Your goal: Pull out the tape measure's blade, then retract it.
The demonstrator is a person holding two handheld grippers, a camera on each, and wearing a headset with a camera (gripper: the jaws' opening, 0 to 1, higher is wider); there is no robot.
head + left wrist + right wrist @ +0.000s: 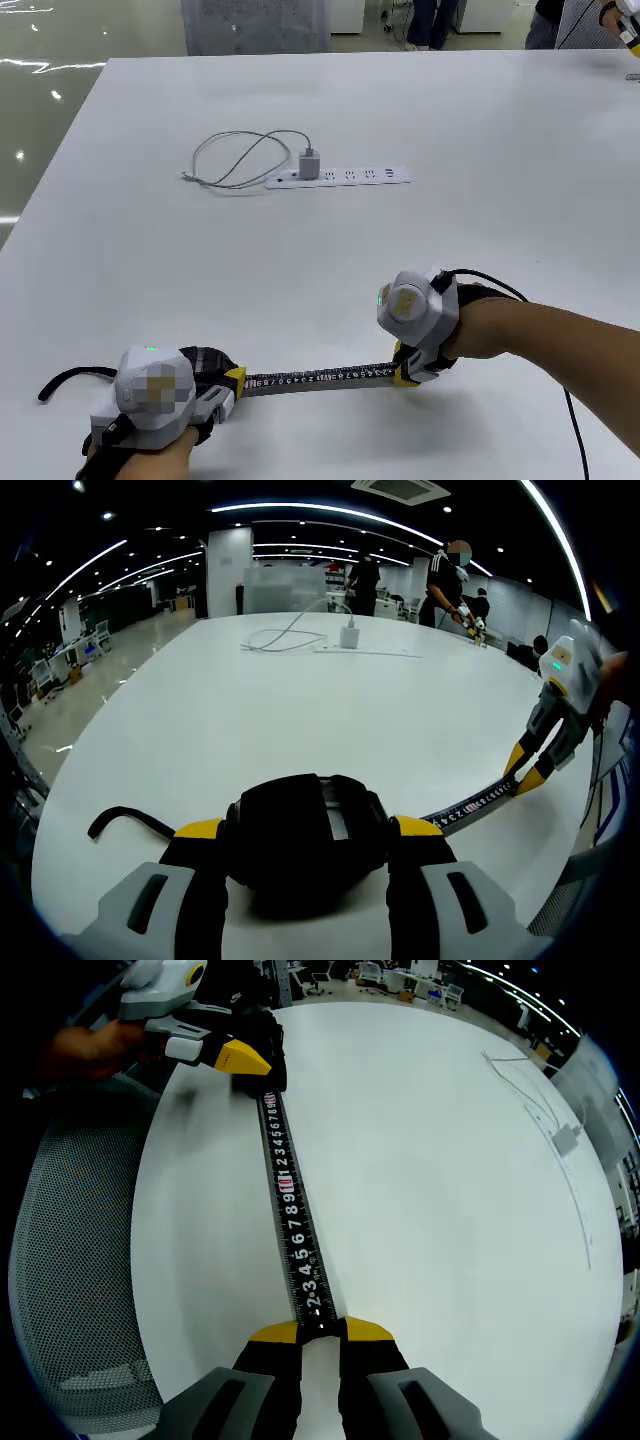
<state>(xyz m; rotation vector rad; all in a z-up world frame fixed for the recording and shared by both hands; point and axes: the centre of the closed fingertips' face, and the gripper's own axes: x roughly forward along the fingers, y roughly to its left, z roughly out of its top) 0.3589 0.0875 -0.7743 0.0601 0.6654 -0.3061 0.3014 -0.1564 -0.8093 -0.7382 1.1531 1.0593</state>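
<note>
Tape measure: the black case (300, 845) sits low at the near edge of the white table (400, 120), gripped by the left gripper (308, 827). Its blade (290, 1210) is drawn out to the person's right.
Left fingers: closed against the two sides of the case, yellow tips flanking it. A black strap (120, 820) trails off the case to the left.
Right fingers: the right gripper (322, 1332) has its tips pressed together on the blade's free end, nipping it right at the low numbers.
Key relation: the blade's long axis runs straight from one gripper to the other, nearly parallel to the near table edge. The case lies directly along that line from the right fingers.
Next move, as I judge it: retracting calls for the right gripper to travel along this same line toward the case, with the left holding firm.
Height: whether the blade rests on the table or hangs just above it, I cannot tell.
Head view: gives the whole span at once, with the power strip (340, 176), charger (309, 162) and cable (235, 160) well apart behind.
Right gripper view: makes the printed scale readable and the pinch plain.
Left gripper view: shows the hold on the case.
</note>
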